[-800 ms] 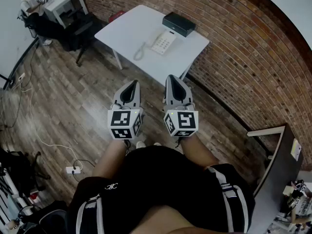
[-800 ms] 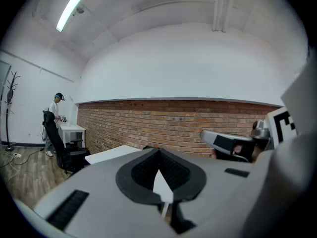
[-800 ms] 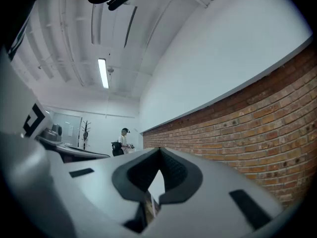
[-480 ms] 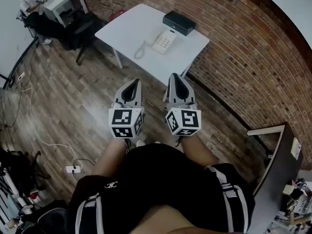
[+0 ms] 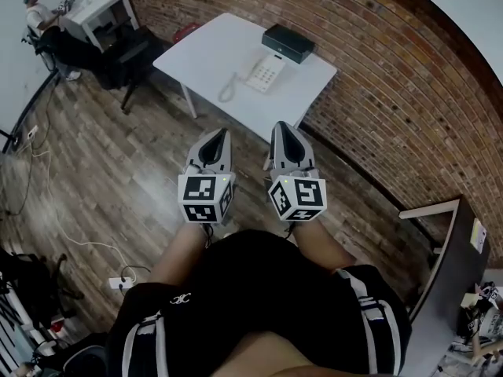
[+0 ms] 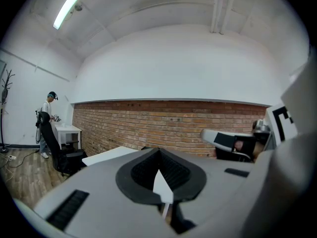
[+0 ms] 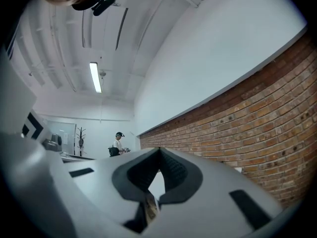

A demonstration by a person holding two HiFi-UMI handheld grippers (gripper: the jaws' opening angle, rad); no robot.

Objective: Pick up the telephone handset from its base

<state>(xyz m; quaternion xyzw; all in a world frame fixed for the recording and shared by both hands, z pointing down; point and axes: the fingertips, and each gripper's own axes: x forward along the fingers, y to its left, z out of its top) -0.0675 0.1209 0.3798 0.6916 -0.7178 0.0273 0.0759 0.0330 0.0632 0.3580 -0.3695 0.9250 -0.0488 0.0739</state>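
Note:
A white telephone (image 5: pixel 265 71) with its handset resting on the base sits on a white table (image 5: pixel 212 45) at the top of the head view; a coiled cord (image 5: pixel 227 89) trails off its left side. Both grippers hang over the wooden floor, well short of the table and pointing toward it. My left gripper (image 5: pixel 219 133) is shut with nothing between its jaws, and its tips meet in the left gripper view (image 6: pixel 159 150). My right gripper (image 5: pixel 280 125) is shut and empty as well (image 7: pixel 159 149). The table's corner (image 6: pixel 105 155) shows beyond the left jaws.
A black box (image 5: pixel 288 42) lies on the table behind the telephone. A brick wall (image 5: pixel 393 93) runs behind and to the right of the table. A black office chair (image 5: pixel 130 49), a white desk (image 5: pixel 100 8) and a seated person (image 5: pixel 38 6) are at far left. Cables (image 5: pixel 78 234) lie on the floor.
The head view has shifted slightly, so the table sits a touch lower in it. Both grippers stay shut, side by side, in about the same place.

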